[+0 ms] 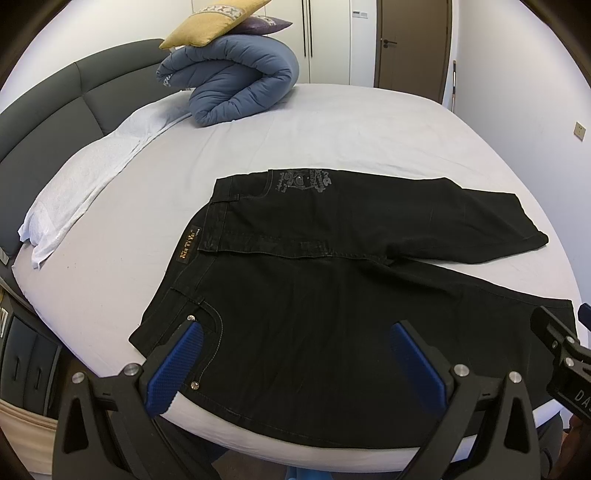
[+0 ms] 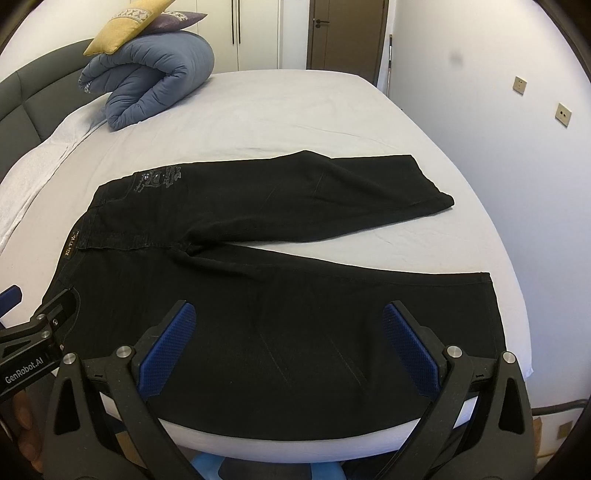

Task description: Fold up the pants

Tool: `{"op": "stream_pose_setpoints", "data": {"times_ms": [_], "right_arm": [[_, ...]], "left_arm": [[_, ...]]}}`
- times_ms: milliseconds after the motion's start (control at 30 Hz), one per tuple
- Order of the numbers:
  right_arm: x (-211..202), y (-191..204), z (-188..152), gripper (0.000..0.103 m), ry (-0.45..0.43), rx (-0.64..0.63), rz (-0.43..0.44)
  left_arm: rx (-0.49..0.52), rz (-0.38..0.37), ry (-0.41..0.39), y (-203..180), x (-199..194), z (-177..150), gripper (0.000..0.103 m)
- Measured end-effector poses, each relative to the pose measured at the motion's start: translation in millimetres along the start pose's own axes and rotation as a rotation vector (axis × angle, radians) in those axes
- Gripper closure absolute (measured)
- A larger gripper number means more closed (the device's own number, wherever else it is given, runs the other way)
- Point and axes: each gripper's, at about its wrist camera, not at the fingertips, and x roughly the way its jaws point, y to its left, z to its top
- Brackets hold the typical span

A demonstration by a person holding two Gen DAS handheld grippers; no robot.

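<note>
Black pants (image 1: 332, 266) lie flat on the bed (image 1: 332, 122), waistband at the left, two legs spread to the right in a V. In the right wrist view the pants (image 2: 258, 258) fill the middle, with the far leg end (image 2: 424, 184) and the near leg hem (image 2: 487, 306). My left gripper (image 1: 295, 332) is open and empty, above the near hip and pocket. My right gripper (image 2: 288, 314) is open and empty, above the near leg. The right gripper's body shows at the left wrist view's right edge (image 1: 561, 347); the left gripper's body shows in the right wrist view (image 2: 33, 339).
A rolled blue duvet (image 1: 236, 81) with a yellow pillow (image 1: 207, 22) and a purple pillow on top sits at the bed's far left. A white towel (image 1: 92, 173) lies along the dark headboard (image 1: 55, 103). Wall (image 2: 498, 129) at the right, door (image 2: 347, 33) behind.
</note>
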Motion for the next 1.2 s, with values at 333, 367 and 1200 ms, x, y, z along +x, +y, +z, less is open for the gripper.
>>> {"op": "stream_pose_setpoints", "data": {"times_ms": [333,367,1200], "right_arm": [[1,3,-1,0.0,0.002,-0.002,0.004],[1,4,-1,0.0,0.002,-0.003,0.005],[-12,15,-2,0.0,-0.002,-0.046,0.022]], "left_arm": [[-0.005,-0.001,0.002,2,0,-1,0.0],[-0.005,-0.001,0.004,3,0,-1,0.0],[-0.042,0.011,-0.023,23,-9,-2,0.0]]}}
